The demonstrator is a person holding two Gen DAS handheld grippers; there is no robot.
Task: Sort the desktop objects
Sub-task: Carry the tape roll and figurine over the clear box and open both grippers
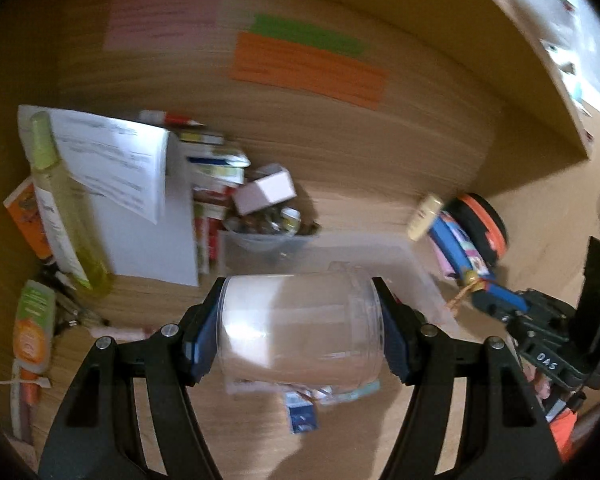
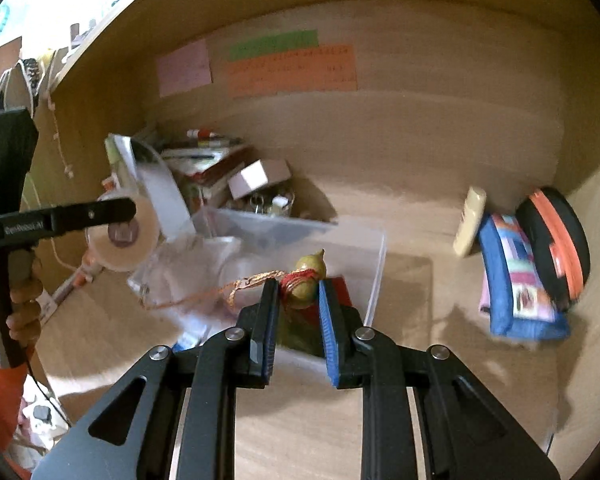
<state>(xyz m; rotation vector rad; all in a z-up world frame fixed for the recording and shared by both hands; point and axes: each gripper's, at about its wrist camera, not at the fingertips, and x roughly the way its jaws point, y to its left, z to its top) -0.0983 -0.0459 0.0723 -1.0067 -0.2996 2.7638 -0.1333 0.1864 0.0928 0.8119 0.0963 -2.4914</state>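
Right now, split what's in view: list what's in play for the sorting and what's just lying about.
In play:
- clear jar, clamped sideways in the left tool
- small gourd charm with orange cord, pinched in the right tool
- clear plastic bin beneath it

Lying about:
- yellow-green bottle
- white paper sheet
- small white box
- coloured wall notes
- black-and-orange case

the right gripper (image 1: pixel 496 300), seen from the left wrist view, carries the handwritten white letters "das" on its black body. the left gripper (image 2: pixel 132 210) bears a small white brand line along its arm, too blurred to read. print on the paper sheet (image 1: pixel 112 160) and wall notes is illegible.
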